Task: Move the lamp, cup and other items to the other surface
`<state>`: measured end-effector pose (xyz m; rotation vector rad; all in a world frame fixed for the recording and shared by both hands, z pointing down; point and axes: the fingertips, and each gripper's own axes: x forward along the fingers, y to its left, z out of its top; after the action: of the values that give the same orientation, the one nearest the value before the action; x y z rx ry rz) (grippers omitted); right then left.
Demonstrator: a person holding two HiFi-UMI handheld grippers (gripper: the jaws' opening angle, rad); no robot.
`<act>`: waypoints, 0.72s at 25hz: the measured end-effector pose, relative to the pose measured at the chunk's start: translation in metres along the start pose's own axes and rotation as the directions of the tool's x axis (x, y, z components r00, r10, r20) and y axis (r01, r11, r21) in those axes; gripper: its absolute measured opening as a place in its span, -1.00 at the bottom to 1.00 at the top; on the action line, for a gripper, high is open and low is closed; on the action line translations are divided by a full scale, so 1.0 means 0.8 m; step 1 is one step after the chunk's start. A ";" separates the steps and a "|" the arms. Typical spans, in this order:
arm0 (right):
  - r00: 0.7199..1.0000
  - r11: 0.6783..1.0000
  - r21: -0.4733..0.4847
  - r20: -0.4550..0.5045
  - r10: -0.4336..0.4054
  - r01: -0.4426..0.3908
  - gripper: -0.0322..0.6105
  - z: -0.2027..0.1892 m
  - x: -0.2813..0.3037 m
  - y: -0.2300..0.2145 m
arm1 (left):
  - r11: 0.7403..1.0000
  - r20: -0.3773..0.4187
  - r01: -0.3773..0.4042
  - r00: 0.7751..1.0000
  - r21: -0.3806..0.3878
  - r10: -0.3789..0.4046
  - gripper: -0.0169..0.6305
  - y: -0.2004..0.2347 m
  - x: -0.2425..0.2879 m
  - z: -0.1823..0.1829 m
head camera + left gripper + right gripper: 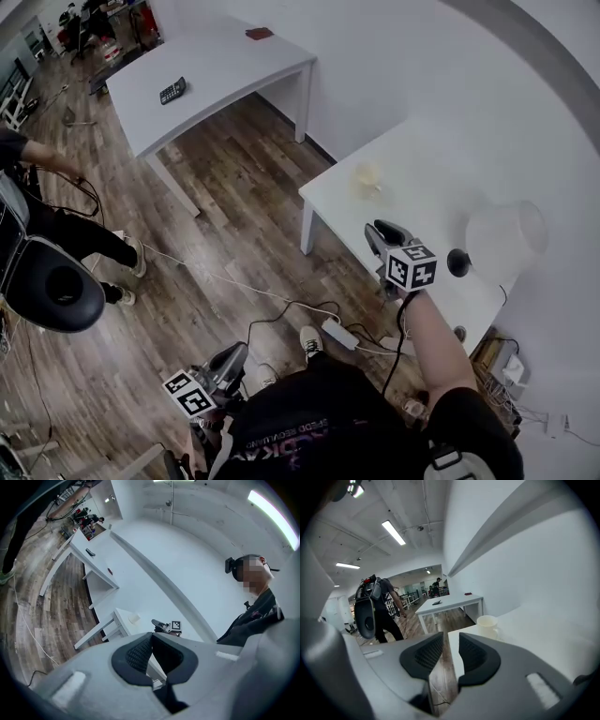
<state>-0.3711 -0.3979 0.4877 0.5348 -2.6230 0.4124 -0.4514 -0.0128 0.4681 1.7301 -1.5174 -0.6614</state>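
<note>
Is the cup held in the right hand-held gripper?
No, that hand-held gripper is open and empty; the cup sits on the table beyond.

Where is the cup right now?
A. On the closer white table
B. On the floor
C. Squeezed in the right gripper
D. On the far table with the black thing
A: the cup stands on the closer white table, just ahead of the right gripper, whose jaws are apart with nothing between them.
</note>
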 end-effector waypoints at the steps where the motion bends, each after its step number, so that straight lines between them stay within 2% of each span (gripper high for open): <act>1: 1.000 1.000 -0.005 -0.017 -0.023 0.023 -0.56 -0.004 0.012 -0.019 | 1.000 0.004 -0.007 1.000 -0.002 0.007 -0.96 0.000 0.005 0.000; 5: 0.988 0.994 -0.025 -0.108 -0.107 0.104 -0.52 -0.024 0.062 -0.095 | 0.999 0.016 -0.046 0.999 -0.017 0.046 -0.96 0.006 0.020 0.001; 10: 0.970 0.987 -0.074 -0.183 -0.157 0.146 -0.51 -0.028 0.105 -0.158 | 0.994 0.022 -0.100 0.995 -0.051 0.101 -0.96 0.014 0.029 -0.002; 18: 0.937 0.984 -0.169 -0.329 -0.119 0.065 -0.51 -0.040 0.156 -0.188 | 0.988 0.011 -0.131 0.991 -0.083 0.133 -0.96 0.025 0.050 -0.002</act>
<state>-0.3993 -0.5563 0.6031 0.4854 -2.2663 0.2417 -0.4551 -0.0522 0.4882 1.5517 -1.5788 -0.6616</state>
